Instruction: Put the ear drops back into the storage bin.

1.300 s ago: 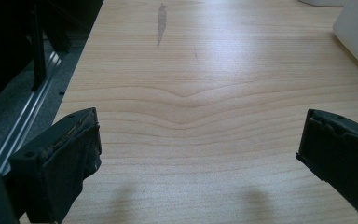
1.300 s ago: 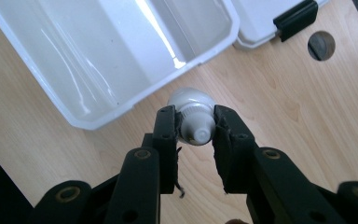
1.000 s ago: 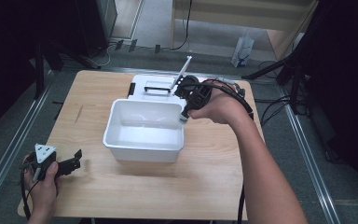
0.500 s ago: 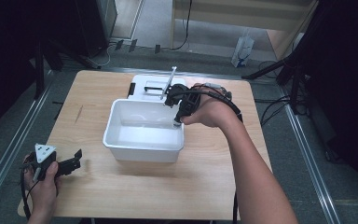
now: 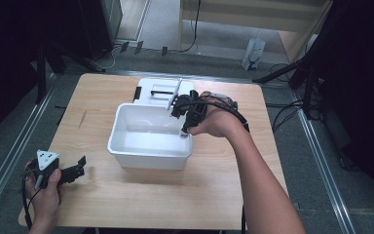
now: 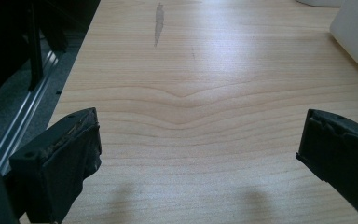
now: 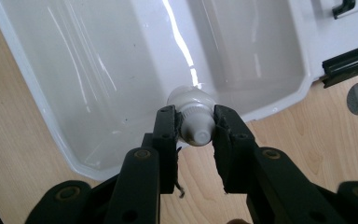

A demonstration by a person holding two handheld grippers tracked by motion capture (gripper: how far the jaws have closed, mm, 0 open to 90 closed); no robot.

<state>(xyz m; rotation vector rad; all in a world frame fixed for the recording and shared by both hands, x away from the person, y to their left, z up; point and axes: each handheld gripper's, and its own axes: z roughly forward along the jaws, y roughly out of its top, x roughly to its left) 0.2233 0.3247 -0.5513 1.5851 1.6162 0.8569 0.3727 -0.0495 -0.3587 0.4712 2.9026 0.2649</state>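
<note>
White tube clamped by its capped end between the right gripper jaws, cap pointing back toward the camera, body reaching out over the near rim of the white plastic bin. In the high view, same tube seen slanting up and away from the right gripper, flat tail end highest, above the bin's far right corner. Pale, glossy, narrow; ribbed collar just behind the cap; no label legible.

Judged as mid-way through placing: pick-up done, tube carried over the container, lowering and release still to come. Bin interior bare and shiny, nothing lying inside yet.

Behind the bin, white lid with black latches flat on the wooden table, touching or just beside the bin's far wall.

Left gripper resting at the table's near left corner, well apart from the bin, jaws spread wide on nothing, bare wood between the pads.
</note>
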